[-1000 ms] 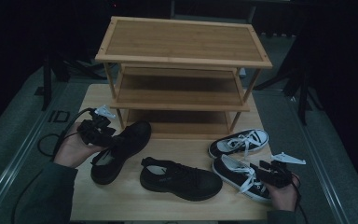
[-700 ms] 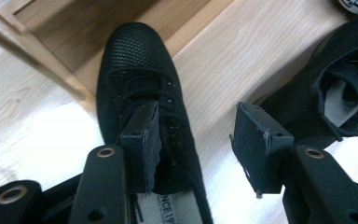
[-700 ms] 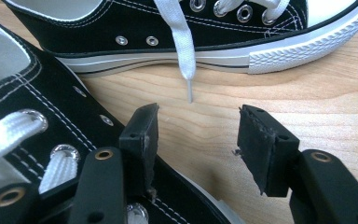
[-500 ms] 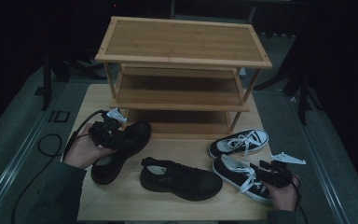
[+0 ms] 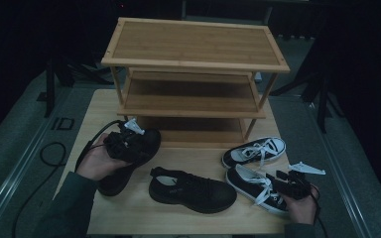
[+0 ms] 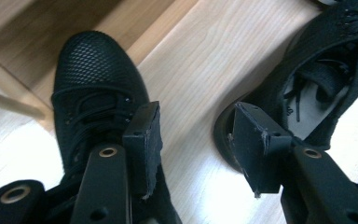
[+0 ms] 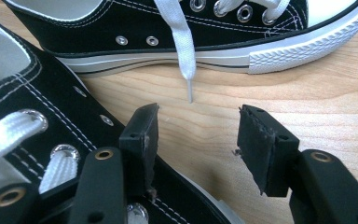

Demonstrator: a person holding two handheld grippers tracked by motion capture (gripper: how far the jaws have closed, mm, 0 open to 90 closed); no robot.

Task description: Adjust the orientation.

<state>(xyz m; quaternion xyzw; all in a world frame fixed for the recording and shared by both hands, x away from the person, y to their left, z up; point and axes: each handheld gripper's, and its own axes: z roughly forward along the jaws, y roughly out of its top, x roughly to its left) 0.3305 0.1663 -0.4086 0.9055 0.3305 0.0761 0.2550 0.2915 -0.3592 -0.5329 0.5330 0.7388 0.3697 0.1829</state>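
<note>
A black mesh shoe (image 5: 129,163) lies at the table's left, its toe toward the rack. My left gripper (image 5: 129,145) hovers over it, open. In the left gripper view (image 6: 196,144) one pad is above this shoe's laces (image 6: 93,107) and the other above the heel of a second black shoe (image 6: 307,88), with bare wood between them. That second shoe (image 5: 193,188) lies mid-table. At the right sit two black-and-white sneakers, far (image 5: 255,150) and near (image 5: 255,187). My right gripper (image 5: 281,181) (image 7: 198,140) is open beside the near sneaker (image 7: 32,107), holding nothing.
A three-shelf bamboo rack (image 5: 193,64) stands at the back of the wooden table (image 5: 129,218). A black cable (image 5: 49,153) trails off the left edge. The far sneaker's white lace tip (image 7: 186,70) rests on the wood ahead of the right jaws.
My left hand has carried its gripper rightward, from the shoe's left side to over its laces. The right hand and all the shoes have stayed put.
</note>
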